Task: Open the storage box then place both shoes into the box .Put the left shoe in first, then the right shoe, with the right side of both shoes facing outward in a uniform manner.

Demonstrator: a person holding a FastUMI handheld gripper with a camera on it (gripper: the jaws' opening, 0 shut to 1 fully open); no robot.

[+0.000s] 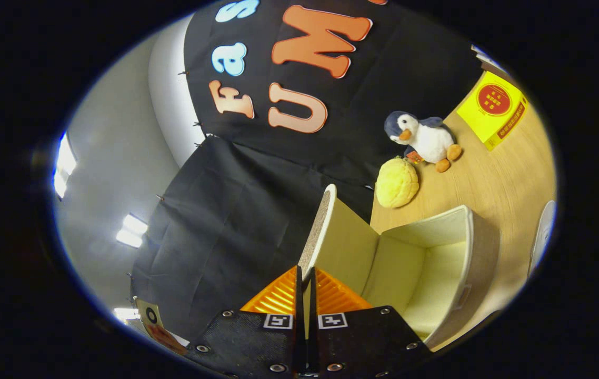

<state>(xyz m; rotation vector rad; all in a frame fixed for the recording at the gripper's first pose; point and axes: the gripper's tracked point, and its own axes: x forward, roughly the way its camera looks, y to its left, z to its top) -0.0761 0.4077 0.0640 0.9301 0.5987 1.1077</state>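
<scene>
Gripper (306, 284) fingers pinch the raised lid (326, 231) of the box (436, 263), which stands open on the wooden table (494, 184). Beyond it, by the table's back edge, lie a yellow ball (397, 183), a penguin toy (426, 139) and a yellow packet (494, 110). Black cloth (226, 221) hangs behind.

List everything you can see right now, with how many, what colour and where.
Cream fabric storage box: one, open, on the table just beyond the tongs.
Cream box lid: one, raised upright, pinched between the fingers.
Pale wooden table: one, under the box.
Yellow round plush bun: one, on the table beyond the box.
Blue and white plush penguin: one, behind the bun.
Yellow carton: one, far end of the table.
Tongs: one, shut on the lid's edge.
</scene>
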